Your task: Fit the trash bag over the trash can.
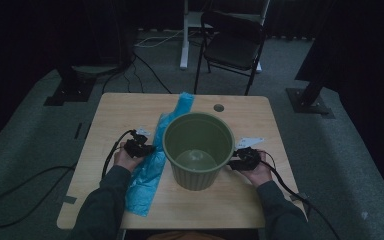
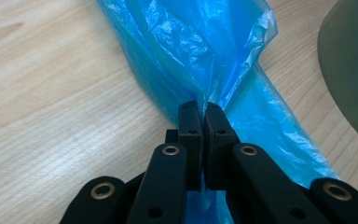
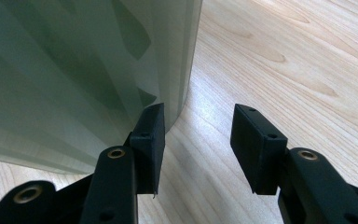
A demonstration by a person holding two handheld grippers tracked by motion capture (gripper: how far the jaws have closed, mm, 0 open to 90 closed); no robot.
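Note:
A green plastic bin (image 1: 196, 176) stands upright in the middle of the wooden table (image 1: 120, 112), with nothing visible inside. A long blue plastic bag (image 1: 146, 176) lies flat on the table along the bin's left side. My left gripper (image 1: 147, 149) rests on the bag. In the left gripper view its jaws (image 2: 200, 109) are shut on a bunched fold of the blue bag (image 2: 191, 51), and the bin's wall (image 2: 349, 70) sits at the right edge. My right gripper (image 1: 234, 162) is at the bin's right side. It (image 3: 198, 123) stands open, with one pad (image 3: 151, 128) close to the bin's wall (image 3: 74, 70) and bare table between the pads.
A dark folding chair (image 1: 232, 42) and a white desk leg (image 1: 184, 40) stand beyond the table's far edge. A round cable hole (image 1: 218, 107) sits in the tabletop behind the bin. Black cables trail from both grippers over the table's edges to the carpet.

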